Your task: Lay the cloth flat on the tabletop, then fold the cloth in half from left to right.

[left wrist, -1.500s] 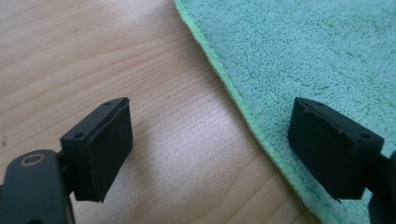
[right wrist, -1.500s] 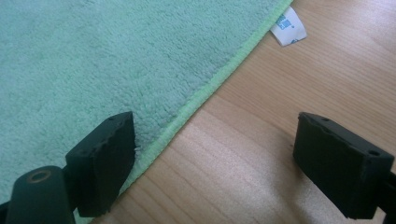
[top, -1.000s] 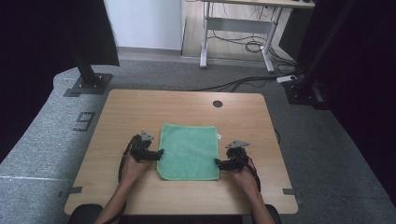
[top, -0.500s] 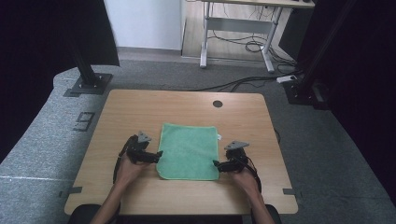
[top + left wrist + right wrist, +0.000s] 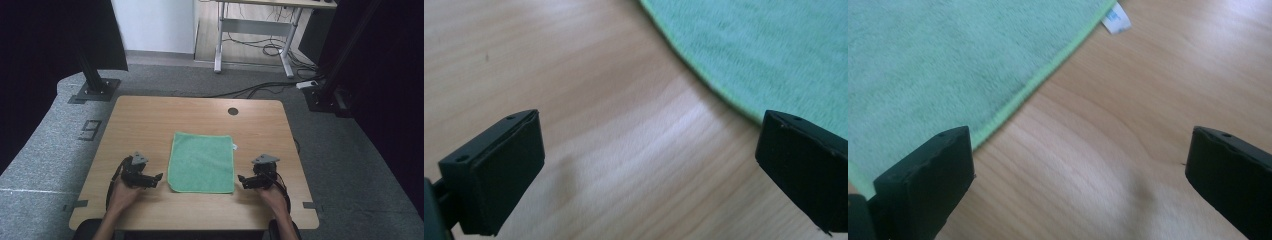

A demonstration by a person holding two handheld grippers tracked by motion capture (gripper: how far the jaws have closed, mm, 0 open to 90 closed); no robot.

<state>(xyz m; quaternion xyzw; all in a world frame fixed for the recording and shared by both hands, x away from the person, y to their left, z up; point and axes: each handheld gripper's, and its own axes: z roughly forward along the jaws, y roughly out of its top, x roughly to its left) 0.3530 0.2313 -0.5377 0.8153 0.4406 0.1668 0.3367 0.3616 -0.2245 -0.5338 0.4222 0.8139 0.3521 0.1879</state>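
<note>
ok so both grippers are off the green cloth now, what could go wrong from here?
1. The left gripper and right gripper are open beside the green cloth, their jaws having just opened; a careless sweep could snag an edge and rumple it.
2. The cloth lies flat on the table, so any regrasp may scrape the fingers on wood.
3. The white tag sticks out and could catch.

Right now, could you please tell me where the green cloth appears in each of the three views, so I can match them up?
High view: the green cloth lies flat at the middle of the table, between the two grippers.
Left gripper view: it fills the upper right corner.
Right gripper view: it covers the upper left.
Shared landmark: the cloth's white tag shows in the high and right gripper views.
</note>
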